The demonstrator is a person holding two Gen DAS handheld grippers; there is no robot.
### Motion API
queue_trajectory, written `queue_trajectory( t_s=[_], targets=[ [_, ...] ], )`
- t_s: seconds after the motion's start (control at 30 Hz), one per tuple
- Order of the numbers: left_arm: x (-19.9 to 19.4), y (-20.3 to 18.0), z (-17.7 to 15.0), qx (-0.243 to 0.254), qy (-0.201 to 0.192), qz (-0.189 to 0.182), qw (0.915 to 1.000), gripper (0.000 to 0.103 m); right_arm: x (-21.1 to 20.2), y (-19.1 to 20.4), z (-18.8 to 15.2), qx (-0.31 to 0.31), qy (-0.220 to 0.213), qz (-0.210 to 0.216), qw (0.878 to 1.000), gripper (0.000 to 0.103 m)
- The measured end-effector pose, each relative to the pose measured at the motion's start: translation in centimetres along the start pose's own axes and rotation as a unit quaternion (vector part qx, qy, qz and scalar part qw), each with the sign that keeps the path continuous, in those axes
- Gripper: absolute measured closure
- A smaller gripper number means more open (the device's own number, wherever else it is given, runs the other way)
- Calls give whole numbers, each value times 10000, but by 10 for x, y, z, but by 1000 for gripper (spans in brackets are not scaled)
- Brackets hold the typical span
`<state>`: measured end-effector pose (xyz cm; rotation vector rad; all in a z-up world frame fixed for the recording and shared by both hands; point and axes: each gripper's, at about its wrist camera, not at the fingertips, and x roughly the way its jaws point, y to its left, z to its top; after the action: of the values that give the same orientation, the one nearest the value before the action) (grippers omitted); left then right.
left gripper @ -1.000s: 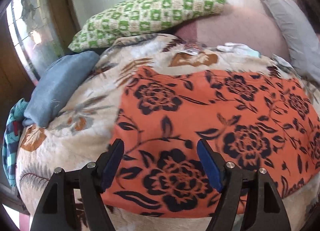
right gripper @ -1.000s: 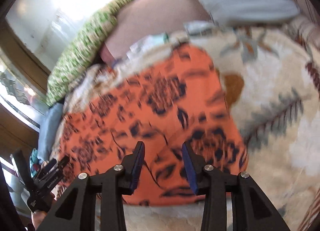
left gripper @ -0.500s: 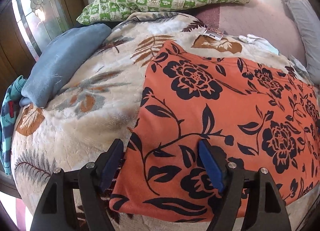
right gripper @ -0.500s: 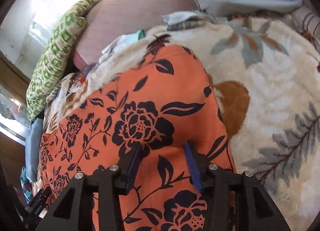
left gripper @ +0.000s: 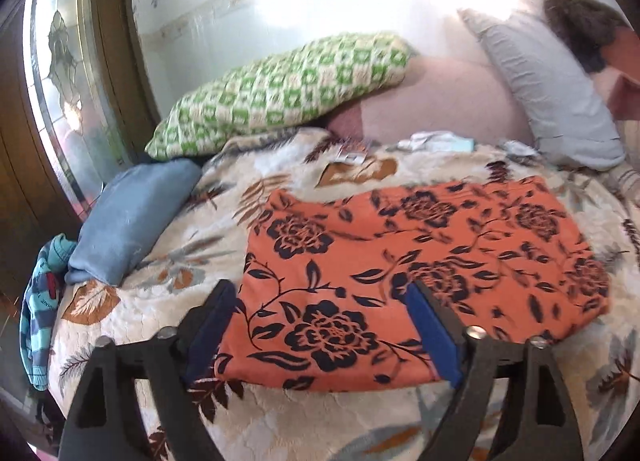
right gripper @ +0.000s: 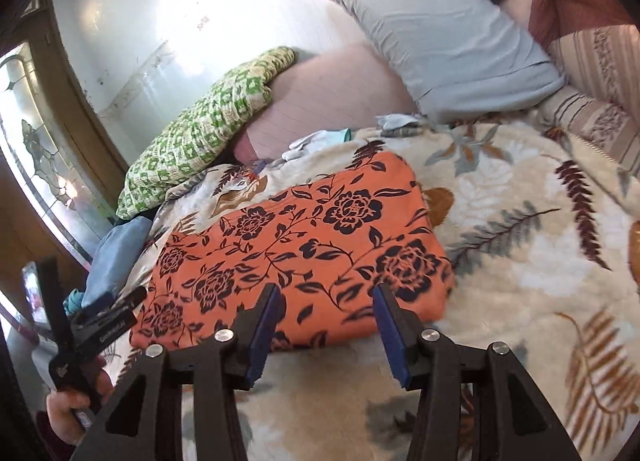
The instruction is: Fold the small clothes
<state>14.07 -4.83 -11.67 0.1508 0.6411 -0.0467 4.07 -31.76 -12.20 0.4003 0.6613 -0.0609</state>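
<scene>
On the leaf-print blanket [left gripper: 120,325], the orange floral garment [left gripper: 420,261] already lies folded into a flat rectangle at centre, toward 12 o'clock of both the left gripper [left gripper: 320,329] and right gripper [right gripper: 324,329], fingers opening, empty; other small clothes may remain.

The near strip of the leaf-print blanket [left gripper: 132,333] lies bare in front of the folded orange floral garment [left gripper: 420,261], and a wide bare stretch opens at the garment's right side. To its left, a blue cushion [left gripper: 128,221] crowds the bed edge. Behind it, a green checked pillow [left gripper: 280,93], a grey pillow [right gripper: 444,33] and small crumpled cloths [right gripper: 320,141] close off the far side.
</scene>
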Motion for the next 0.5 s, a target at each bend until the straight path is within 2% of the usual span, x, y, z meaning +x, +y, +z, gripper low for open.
queue_trajectory(
  t_s=[0.07, 0.13, 0.2, 0.27, 0.4, 0.43, 0.5],
  targets=[
    [-16, 7, -6, -121, -55, -223, 9997, 9, -10, -4, -2, 31, -90, 59, 9999, 50],
    [-25, 21, -16, -335, -18, -228, 9992, 9, -12, -10, 0, 142, -127, 156, 9997, 50],
    [-20, 43, -22, -695, 216, -311, 9969, 8, -10, -14, 2, 283, -120, 263, 9992, 49],
    [-3, 71, -24, -1166, 588, -326, 9909, 8, -3, -16, 2, 422, -14, 385, 9984, 49],
    [23, 111, -31, -1699, 730, 299, 9823, 8, 22, -1, 4, 266, 243, 540, 9979, 49],
    [32, 118, -33, -1842, 853, 304, 9787, 8, 30, 3, 5, 193, 282, 586, 9977, 49],
    [45, 128, -38, -2212, 1078, 45, 9692, 8, 42, 7, 7, 169, 374, 631, 9972, 49]
  ],
)
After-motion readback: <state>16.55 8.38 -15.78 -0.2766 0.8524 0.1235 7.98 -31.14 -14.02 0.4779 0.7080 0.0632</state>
